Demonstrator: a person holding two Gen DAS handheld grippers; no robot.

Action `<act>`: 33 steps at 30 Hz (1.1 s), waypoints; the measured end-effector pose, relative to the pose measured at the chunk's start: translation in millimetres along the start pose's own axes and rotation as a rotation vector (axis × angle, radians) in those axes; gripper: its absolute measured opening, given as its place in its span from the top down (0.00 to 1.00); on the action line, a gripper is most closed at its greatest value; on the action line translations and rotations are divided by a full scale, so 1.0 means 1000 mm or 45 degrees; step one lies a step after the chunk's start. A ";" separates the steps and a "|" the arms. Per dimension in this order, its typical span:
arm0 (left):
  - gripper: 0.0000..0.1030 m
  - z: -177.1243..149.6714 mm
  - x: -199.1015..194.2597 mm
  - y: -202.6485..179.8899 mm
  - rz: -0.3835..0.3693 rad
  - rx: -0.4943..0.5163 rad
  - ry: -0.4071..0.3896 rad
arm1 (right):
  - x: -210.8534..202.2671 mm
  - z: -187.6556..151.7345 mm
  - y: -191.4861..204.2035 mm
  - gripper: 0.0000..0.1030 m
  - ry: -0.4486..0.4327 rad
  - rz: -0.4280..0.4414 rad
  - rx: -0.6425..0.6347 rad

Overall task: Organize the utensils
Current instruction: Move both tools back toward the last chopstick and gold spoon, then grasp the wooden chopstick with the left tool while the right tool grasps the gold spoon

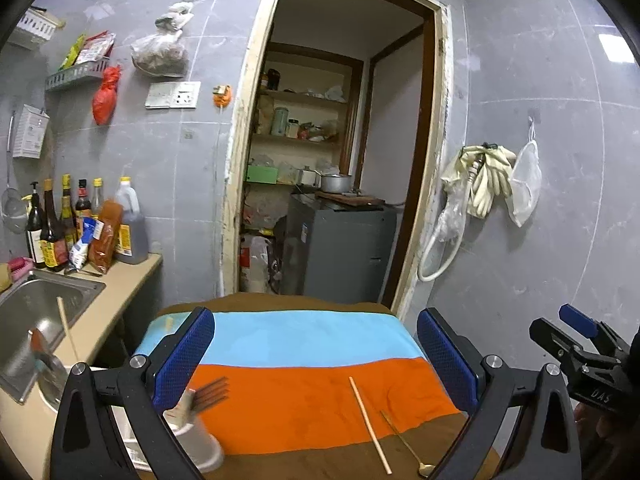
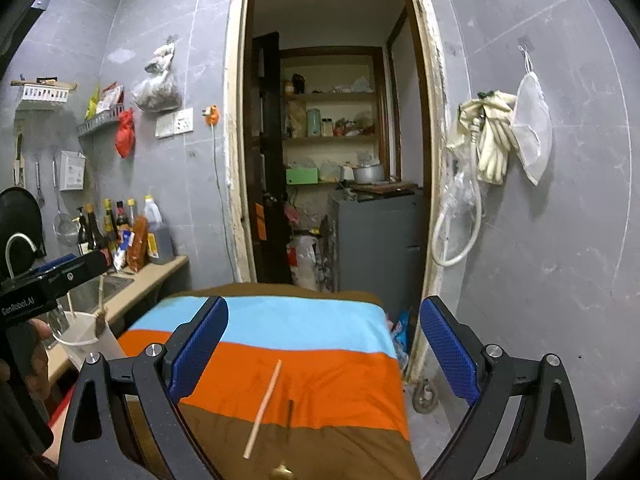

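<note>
- Left wrist view: the left gripper (image 1: 314, 344) has its blue fingers (image 1: 442, 350) spread wide, with nothing between them.
- A single chopstick (image 1: 370, 424) lies on the striped cloth (image 1: 304, 340), its long axis running from the orange band down onto the brown band, far end leaning slightly left.
- Just right of it lies a gold spoon (image 1: 406, 446), thin handle pointing up-left, bowl at the near edge.
- A white holder cup (image 1: 198, 444) stands at the cloth's left edge, partly behind the left finger; dark fork tines (image 1: 212, 394) stick out of it, blurred.
- The right gripper (image 1: 580, 344) shows at the right edge; its opening cannot be told here.
- A steel sink (image 1: 44, 304) sits in the beige bench (image 1: 120, 284) on the left, with sauce bottles (image 1: 60, 228) behind it; a doorway (image 1: 332, 152) opens in the grey tiled wall.
- Right wrist view: the right gripper (image 2: 324, 344) is likewise wide open and empty.
- The chopstick (image 2: 263, 408) lies slanted, far end up-right, crossing from orange to brown.
- The holder cup (image 2: 86, 340) stands at left with utensils upright in it, below the left gripper (image 2: 52, 280).
- Gloves (image 2: 494, 140) hang on the right wall.
</note>
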State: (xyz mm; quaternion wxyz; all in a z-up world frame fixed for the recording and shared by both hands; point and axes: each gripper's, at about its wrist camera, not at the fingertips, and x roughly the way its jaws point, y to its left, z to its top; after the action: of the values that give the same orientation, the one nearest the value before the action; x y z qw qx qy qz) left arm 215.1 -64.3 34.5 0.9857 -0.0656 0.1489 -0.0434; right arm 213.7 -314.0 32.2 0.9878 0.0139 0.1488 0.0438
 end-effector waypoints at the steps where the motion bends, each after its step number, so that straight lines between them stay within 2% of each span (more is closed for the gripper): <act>1: 0.01 -0.002 0.002 -0.002 -0.001 -0.001 0.000 | 0.002 -0.004 -0.005 0.09 0.007 -0.004 0.002; 5: 0.01 -0.021 0.016 -0.014 0.003 -0.008 0.012 | 0.010 -0.020 -0.018 0.09 0.041 -0.025 0.006; 9: 0.01 -0.038 0.035 -0.021 0.007 -0.007 0.075 | 0.023 -0.039 -0.025 0.09 0.113 -0.035 0.008; 12: 0.01 -0.051 0.052 -0.023 0.012 -0.002 0.146 | 0.037 -0.055 -0.030 0.09 0.178 -0.023 0.009; 17: 0.01 -0.074 0.092 -0.018 0.020 -0.015 0.309 | 0.071 -0.086 -0.034 0.09 0.350 -0.007 0.023; 23: 0.01 -0.104 0.140 -0.010 -0.001 -0.026 0.494 | 0.104 -0.122 -0.026 0.10 0.499 0.039 0.009; 25: 0.01 -0.113 0.152 -0.009 0.006 -0.020 0.535 | 0.112 -0.132 -0.021 0.16 0.523 0.075 -0.009; 29: 0.01 -0.124 0.167 -0.008 -0.013 -0.035 0.586 | 0.132 -0.146 -0.004 0.41 0.588 0.184 -0.079; 31: 0.03 -0.129 0.173 -0.008 -0.037 -0.045 0.609 | 0.139 -0.151 0.004 0.47 0.623 0.228 -0.110; 33: 0.11 -0.132 0.179 -0.006 -0.060 -0.054 0.636 | 0.142 -0.155 0.009 0.52 0.643 0.272 -0.128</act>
State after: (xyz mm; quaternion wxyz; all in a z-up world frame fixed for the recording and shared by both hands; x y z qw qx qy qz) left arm 345.2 -104.4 -141.5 0.9155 -0.0772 0.3871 -0.0780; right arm 302.5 -289.7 -156.8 0.9087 -0.0311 0.3855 0.1571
